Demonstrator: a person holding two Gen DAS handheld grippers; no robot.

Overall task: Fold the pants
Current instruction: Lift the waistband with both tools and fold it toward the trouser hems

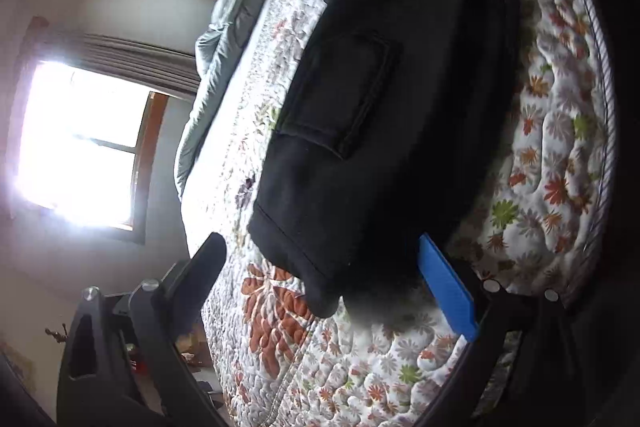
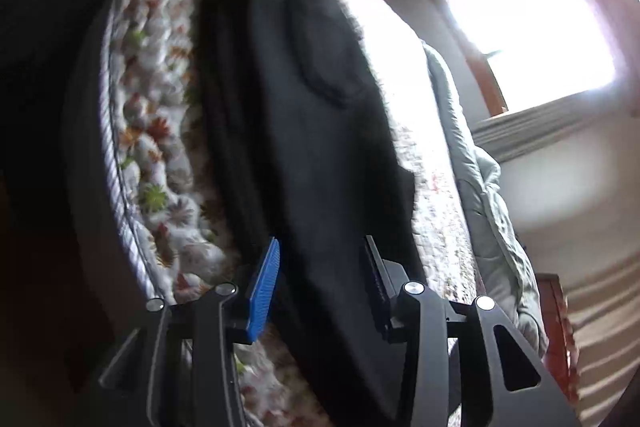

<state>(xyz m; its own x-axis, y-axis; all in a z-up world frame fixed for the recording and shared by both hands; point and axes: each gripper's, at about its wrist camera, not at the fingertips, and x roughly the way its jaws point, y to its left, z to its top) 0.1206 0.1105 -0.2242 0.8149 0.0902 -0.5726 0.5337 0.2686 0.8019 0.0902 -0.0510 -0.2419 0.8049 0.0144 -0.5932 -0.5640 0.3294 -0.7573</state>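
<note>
- Bright window [image 1: 80, 143] behind; grey duvet [image 1: 224, 39] along far edge of floral quilted bed [image 1: 552, 155].
- Black pants [image 1: 380, 107], folded lengthwise, near bed's near edge.
- Left gripper [image 1: 320, 259] spread wide around waistband end, not touching.
- Right gripper [image 2: 320, 267] half-parted, straddling the fabric; contact unclear.

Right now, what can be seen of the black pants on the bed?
The black pants are of thick, soft-looking dark fabric, lying stretched out flat on the floral quilt. A stitched patch pocket faces up, and a hemmed or banded end lies nearest the left gripper, whose wide jaws straddle that end without pressing it. The right gripper straddles the other end; contact there is unclear.
</note>
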